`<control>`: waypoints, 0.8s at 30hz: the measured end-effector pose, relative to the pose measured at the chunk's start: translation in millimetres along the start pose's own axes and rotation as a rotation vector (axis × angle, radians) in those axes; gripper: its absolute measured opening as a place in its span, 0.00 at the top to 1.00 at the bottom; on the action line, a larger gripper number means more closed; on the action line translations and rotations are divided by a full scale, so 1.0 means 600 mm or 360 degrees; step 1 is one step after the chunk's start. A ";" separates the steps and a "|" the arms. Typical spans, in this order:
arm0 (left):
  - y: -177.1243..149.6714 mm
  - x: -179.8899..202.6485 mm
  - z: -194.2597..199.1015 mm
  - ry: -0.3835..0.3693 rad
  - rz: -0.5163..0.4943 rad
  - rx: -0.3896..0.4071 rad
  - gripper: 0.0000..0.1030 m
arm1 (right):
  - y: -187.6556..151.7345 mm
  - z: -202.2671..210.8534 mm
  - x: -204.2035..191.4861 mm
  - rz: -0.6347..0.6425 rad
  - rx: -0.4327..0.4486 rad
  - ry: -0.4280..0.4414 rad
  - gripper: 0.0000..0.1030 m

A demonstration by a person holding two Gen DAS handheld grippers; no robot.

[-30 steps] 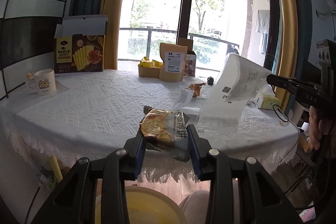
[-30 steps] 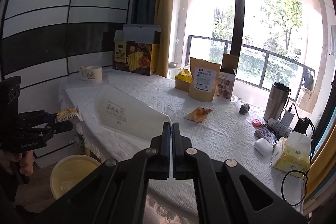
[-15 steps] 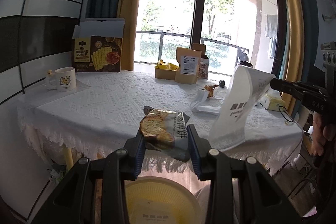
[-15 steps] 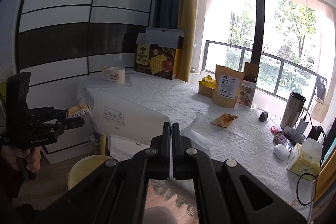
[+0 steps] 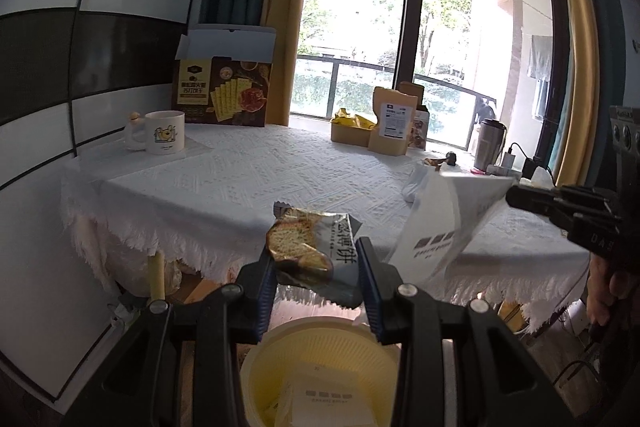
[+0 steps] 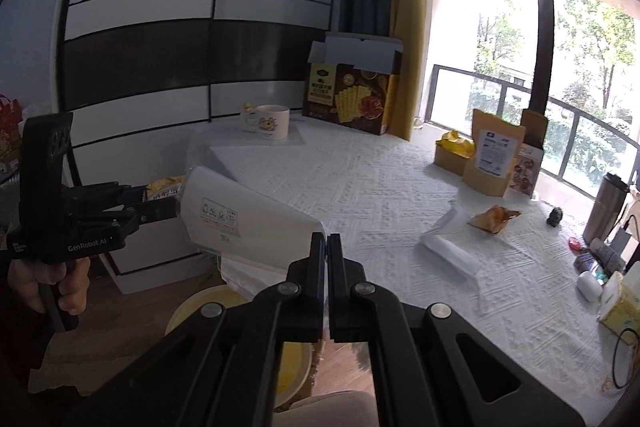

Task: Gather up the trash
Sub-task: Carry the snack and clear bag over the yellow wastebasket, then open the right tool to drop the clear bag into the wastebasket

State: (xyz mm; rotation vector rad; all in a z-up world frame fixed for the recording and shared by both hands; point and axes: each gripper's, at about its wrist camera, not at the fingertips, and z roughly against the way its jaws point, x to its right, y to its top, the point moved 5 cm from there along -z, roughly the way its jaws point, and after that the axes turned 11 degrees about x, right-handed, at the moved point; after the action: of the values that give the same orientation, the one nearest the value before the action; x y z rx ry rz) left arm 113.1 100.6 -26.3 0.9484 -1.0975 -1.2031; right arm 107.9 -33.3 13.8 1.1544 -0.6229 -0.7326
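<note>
Left gripper [image 5: 316,267], jaws part-open, clamps a snack wrapper [image 5: 312,247] above the yellow bin [image 5: 320,367], near the table [image 5: 240,179] edge. Right gripper [image 6: 328,247], jaws closed, pinches a white plastic bag [image 6: 240,215] over the same bin.

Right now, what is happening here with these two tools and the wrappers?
A person is clearing trash off the table. The left tongs grip a snack wrapper above the yellow bin on the floor. The right tongs are shut on a white plastic bag, held beside the table edge. A crumpled orange wrapper lies on the table.
</note>
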 end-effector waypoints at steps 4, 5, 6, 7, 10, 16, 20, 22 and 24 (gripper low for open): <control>-0.009 -0.017 0.003 0.0023 0.0018 -0.0017 0.64 | -0.026 -0.031 -0.026 -0.0004 -0.0064 0.0052 0.99; -0.012 -0.019 0.003 0.0028 0.0022 -0.0020 0.64 | -0.034 -0.039 -0.031 -0.0008 -0.0086 0.0066 0.99; -0.014 -0.023 0.002 0.0031 0.0029 -0.0025 0.64 | -0.043 -0.047 -0.036 -0.0008 -0.0104 0.0074 0.99; -0.016 -0.024 0.003 0.0036 0.0033 -0.0028 0.64 | -0.051 -0.054 -0.041 -0.0011 -0.0120 0.0081 0.99; -0.022 -0.033 -0.002 0.0040 0.0040 -0.0041 0.64 | -0.073 -0.072 -0.051 -0.0012 -0.0167 0.0101 0.99; -0.036 -0.048 -0.014 0.0051 0.0061 -0.0077 0.64 | -0.115 -0.105 -0.061 -0.0011 -0.0261 0.0114 0.99; -0.045 -0.054 -0.021 0.0059 0.0068 -0.0103 0.64 | -0.144 -0.125 -0.054 -0.0042 -0.0324 0.0106 0.99; -0.049 -0.053 -0.025 0.0060 0.0068 -0.0113 0.64 | -0.155 -0.130 -0.049 -0.0034 -0.0347 0.0087 0.99; -0.052 -0.051 -0.027 0.0054 0.0069 -0.0122 0.64 | -0.167 -0.133 -0.045 -0.0014 -0.0368 0.0057 0.99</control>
State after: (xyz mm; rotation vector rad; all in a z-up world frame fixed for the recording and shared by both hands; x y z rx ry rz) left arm 121.5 126.5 -64.2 0.8794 -1.0326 -1.1815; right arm 133.2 10.8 -106.8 0.9555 -0.4892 -0.7685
